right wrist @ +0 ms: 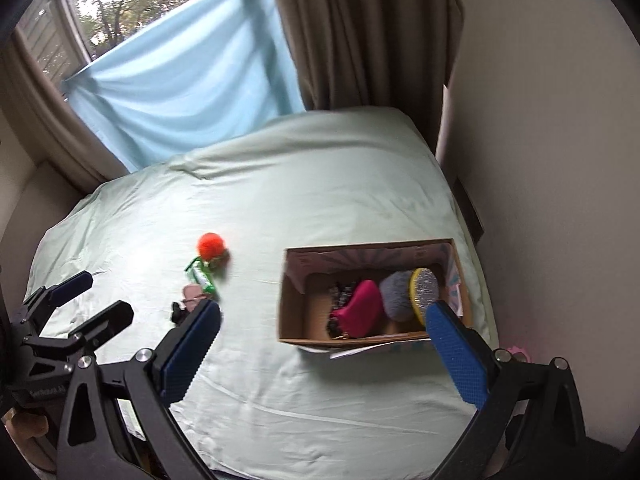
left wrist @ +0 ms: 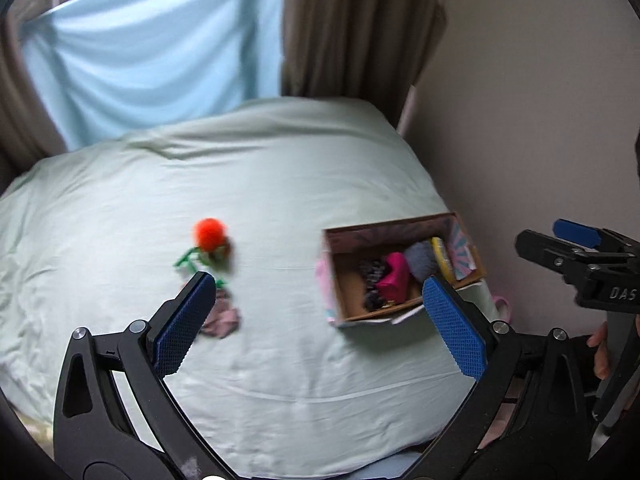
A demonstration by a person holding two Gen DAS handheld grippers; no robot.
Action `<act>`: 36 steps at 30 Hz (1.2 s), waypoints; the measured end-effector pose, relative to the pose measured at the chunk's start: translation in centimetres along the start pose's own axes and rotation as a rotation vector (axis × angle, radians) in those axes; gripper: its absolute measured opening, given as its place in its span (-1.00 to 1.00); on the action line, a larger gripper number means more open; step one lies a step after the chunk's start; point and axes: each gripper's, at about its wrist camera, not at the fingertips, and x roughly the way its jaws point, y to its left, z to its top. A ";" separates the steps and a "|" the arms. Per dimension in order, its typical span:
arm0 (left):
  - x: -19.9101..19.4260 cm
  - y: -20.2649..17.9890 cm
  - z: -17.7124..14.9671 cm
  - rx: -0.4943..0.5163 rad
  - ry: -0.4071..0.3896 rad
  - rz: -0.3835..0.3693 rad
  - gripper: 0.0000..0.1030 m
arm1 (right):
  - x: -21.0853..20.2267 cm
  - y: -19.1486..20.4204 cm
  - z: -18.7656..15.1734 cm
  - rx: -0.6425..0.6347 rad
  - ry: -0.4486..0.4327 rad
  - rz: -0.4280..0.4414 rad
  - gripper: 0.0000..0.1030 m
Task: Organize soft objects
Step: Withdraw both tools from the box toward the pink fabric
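An orange pompom lies on the pale green bed beside a green toy and a pink soft piece. A cardboard box at the right holds a magenta pouch, a grey fluffy ball, a yellow round sponge and a dark patterned item. My left gripper hovers open above the bed, empty. My right gripper hangs open before the box, empty.
A blue cloth covers the window behind the bed, with brown curtains beside it. A wall runs close along the bed's right edge. A pink object lies by the bed's right side.
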 end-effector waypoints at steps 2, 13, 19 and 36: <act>-1.8 1.9 -1.0 -0.013 -0.025 0.026 1.00 | -1.1 2.1 -0.6 -0.028 -0.032 -0.011 0.99; -7.2 11.3 -4.7 -0.054 -0.112 0.078 1.00 | -2.8 8.7 -2.7 -0.042 -0.113 -0.060 0.99; -5.5 15.7 -5.7 -0.062 -0.077 0.074 1.00 | -1.2 12.7 -3.2 -0.079 -0.114 -0.054 0.99; 9.5 26.8 -10.3 0.099 0.044 -0.041 0.99 | 14.7 21.1 -6.1 0.040 -0.056 0.010 0.99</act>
